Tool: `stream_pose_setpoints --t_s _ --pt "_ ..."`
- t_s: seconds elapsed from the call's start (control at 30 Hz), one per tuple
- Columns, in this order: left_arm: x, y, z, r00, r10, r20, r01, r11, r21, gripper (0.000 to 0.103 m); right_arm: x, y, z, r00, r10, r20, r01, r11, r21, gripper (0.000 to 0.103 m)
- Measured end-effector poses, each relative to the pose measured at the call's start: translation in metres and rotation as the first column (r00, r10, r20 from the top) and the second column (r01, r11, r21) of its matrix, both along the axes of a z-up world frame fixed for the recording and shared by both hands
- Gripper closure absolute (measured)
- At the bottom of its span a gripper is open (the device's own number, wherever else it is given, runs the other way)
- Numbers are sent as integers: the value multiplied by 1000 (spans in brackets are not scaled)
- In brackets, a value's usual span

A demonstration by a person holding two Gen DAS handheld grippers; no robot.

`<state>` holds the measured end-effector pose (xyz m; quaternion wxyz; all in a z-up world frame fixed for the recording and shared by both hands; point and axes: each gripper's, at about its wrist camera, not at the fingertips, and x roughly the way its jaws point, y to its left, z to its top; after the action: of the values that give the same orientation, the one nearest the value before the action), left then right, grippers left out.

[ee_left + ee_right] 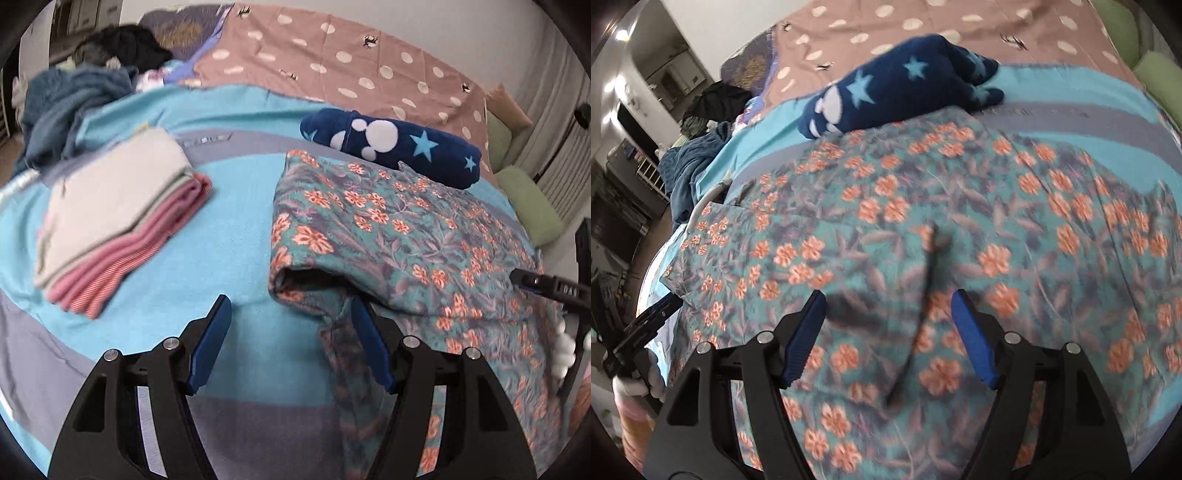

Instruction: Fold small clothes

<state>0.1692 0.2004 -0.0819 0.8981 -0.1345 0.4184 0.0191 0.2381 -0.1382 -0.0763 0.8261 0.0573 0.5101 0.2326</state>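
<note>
From the left wrist: floral garment (pixel 406 236) spread flat on the turquoise bedspread (pixel 236 236), long axis slanting from the navy star-print roll (pixel 391 147) down toward the camera. Left gripper (pixel 290 310) hovering at the garment's near-left hem, jaws spread wide and pinching nothing, its right finger lying on or just over the lifted fabric edge, its left finger over bare bedspread. Folded pink-and-cream stack (pixel 122 225) well apart to the left of the garment. Right gripper (pixel 546 288) only as a dark tip at the garment's far-right edge, jaw state unreadable here. Likely the nearer tool for the left hem. From the right wrist: floral garment (pixel 923 240) filling nearly the whole view, directly beneath and ahead of the right gripper (pixel 888 310), jaws spread, nothing between them but cloth below; contact with it impossible to judge through motion blur. Dark crease running from between the jaws toward the camera. Navy roll (pixel 897 92) just beyond the garment's far edge, touching or overlapping it. Garment's near end cut off by the frame.
</note>
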Motion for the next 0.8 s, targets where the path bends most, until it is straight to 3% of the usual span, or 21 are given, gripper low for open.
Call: stream_pose_setpoints --t_s 0.07,0.27,0.43,0.57,0.63,0.7,0.8 --pt "4 -3 -4 1000 -7 -3 7 1000 0 35 1 7 4 997 72 -12 -71 996 48 96" --pt "5 -20 -6 1000 1 -19 1 994 110 35 -10 -34 79 979 -65 193 42 992 120 97" --pt "1 -30 -3 1000 5 -12 -3 983 185 35 -9 -87 86 954 -186 236 186 982 24 97" --pt "0 -31 -2 1000 4 -12 -1 980 200 35 5 -117 41 967 -245 69 244 970 23 88" --pt "0 -31 -2 1000 4 -10 -2 979 203 35 5 -125 29 963 -268 40 267 964 12 86" --pt "-2 -33 -1 1000 5 -6 -3 977 215 35 3 -138 24 960 -281 4 280 959 54 71" --pt "-2 -34 -1 1000 4 -7 -2 976 217 35 -9 -146 22 964 -264 -29 266 960 90 62"
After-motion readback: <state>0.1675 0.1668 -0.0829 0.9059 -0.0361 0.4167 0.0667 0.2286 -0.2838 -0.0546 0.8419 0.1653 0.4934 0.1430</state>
